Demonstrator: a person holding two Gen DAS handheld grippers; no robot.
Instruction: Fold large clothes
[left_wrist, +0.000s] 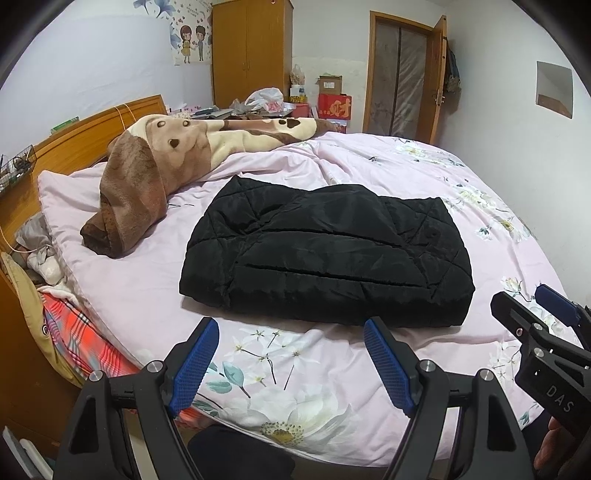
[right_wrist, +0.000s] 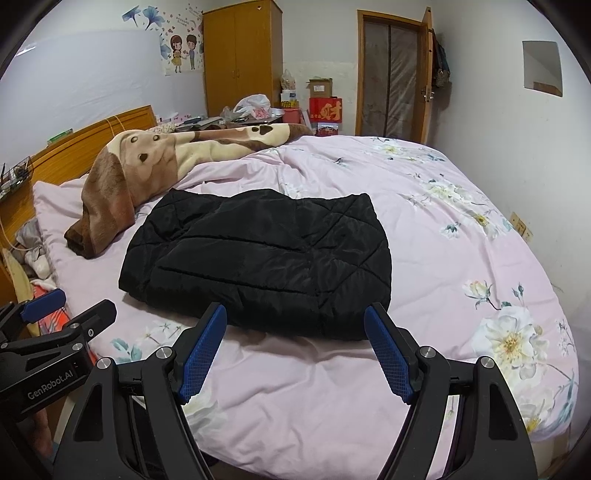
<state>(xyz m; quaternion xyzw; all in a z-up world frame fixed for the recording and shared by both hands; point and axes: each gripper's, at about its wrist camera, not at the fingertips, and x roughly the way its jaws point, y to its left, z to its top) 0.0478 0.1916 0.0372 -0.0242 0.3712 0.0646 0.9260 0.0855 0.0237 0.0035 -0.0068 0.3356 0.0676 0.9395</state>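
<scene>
A black quilted jacket (left_wrist: 325, 254) (right_wrist: 258, 258) lies folded into a thick rectangle in the middle of the bed. My left gripper (left_wrist: 291, 328) hangs over the near side of the bed, short of the jacket's front edge, open with nothing between its blue pads. My right gripper (right_wrist: 295, 317) is open too, its fingertips level with the jacket's near edge and holding nothing. Each gripper shows at the edge of the other's view: the right gripper (left_wrist: 532, 306) at lower right, the left gripper (right_wrist: 70, 306) at lower left.
The bed is covered by a pink floral quilt (left_wrist: 295, 387) (right_wrist: 480, 258). A brown and cream fleece blanket (left_wrist: 155, 177) (right_wrist: 122, 181) lies bunched at the far left by the wooden headboard (left_wrist: 92, 136). A wardrobe (left_wrist: 251, 51), boxes and a doorway (left_wrist: 402, 74) stand behind.
</scene>
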